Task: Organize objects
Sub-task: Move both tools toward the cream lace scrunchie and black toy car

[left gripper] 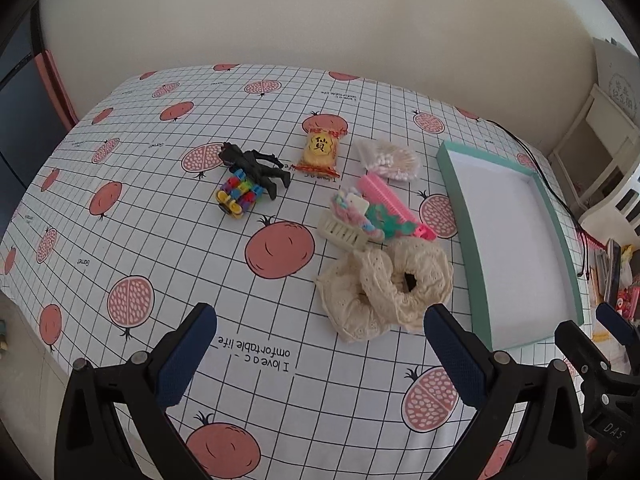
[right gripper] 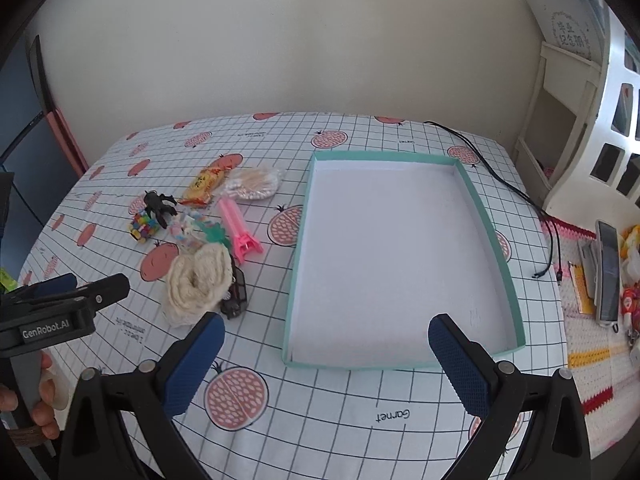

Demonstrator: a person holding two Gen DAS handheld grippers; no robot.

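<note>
A pile of small objects lies on the pomegranate-print tablecloth: cream lace scrunchies (left gripper: 384, 288) (right gripper: 198, 280), a pink comb (left gripper: 394, 204) (right gripper: 240, 228), a small cream basket (left gripper: 344, 234), a yellow snack pack (left gripper: 320, 150), a bag of cotton swabs (left gripper: 390, 160), a black figure (left gripper: 256, 166) and a colourful block toy (left gripper: 238, 196). An empty teal tray (left gripper: 466, 240) (right gripper: 384, 155) sits to their right. My left gripper (left gripper: 320, 344) hovers open just short of the scrunchies. My right gripper (right gripper: 326, 352) stands open above the tray's near edge, holding nothing.
A small dark toy car (right gripper: 236, 296) rests against the scrunchies. A black cable (right gripper: 512, 188) trails off the table's far right corner. A phone (right gripper: 608, 272) and clutter lie on a crocheted mat at the right, beside a white shelf (right gripper: 580, 112). The wall is close behind.
</note>
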